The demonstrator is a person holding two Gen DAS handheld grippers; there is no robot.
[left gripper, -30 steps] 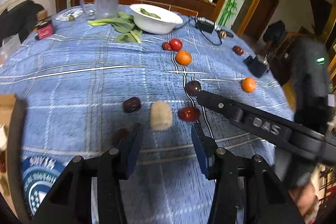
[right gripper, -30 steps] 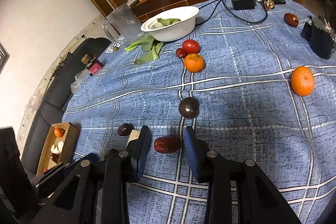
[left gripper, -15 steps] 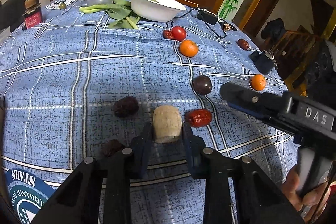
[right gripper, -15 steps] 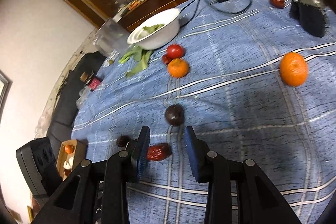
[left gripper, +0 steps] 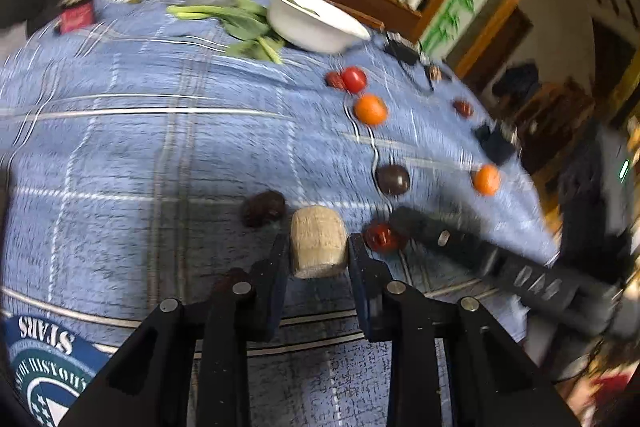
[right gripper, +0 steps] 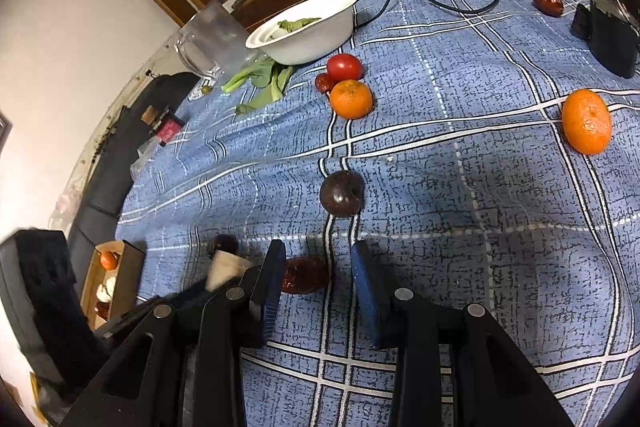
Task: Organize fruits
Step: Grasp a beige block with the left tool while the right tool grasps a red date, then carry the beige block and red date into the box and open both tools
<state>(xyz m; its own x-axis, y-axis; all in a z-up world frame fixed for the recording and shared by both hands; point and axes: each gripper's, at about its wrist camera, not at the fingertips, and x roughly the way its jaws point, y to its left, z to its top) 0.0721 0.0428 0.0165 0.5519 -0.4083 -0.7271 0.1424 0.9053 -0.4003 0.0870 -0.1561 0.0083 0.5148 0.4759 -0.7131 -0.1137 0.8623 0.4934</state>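
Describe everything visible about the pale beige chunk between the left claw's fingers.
The pale beige chunk is a short, stubby cylinder with a matte, faintly ridged skin and a flat cut end facing the camera. It lies on its side on the blue checked tablecloth, clamped between the left claw's fingers. A dark date sits just beyond it, apart.

Your right gripper [right gripper: 318, 273] points down at the blue checked tablecloth [right gripper: 460, 187], jaws apart, with a red date [right gripper: 305, 275] on the cloth between them, near the left pad and clear of the right. Taking that date as the landmark: just beyond it sits a dark plum [right gripper: 341, 193]; farther beyond, an orange [right gripper: 351, 99], a tomato [right gripper: 344, 67] and a white bowl [right gripper: 306, 31]. To its left, a pale cut piece [right gripper: 224, 269] sits at the tip of the other gripper [right gripper: 180, 301], with a cardboard box [right gripper: 114, 283] farther left.
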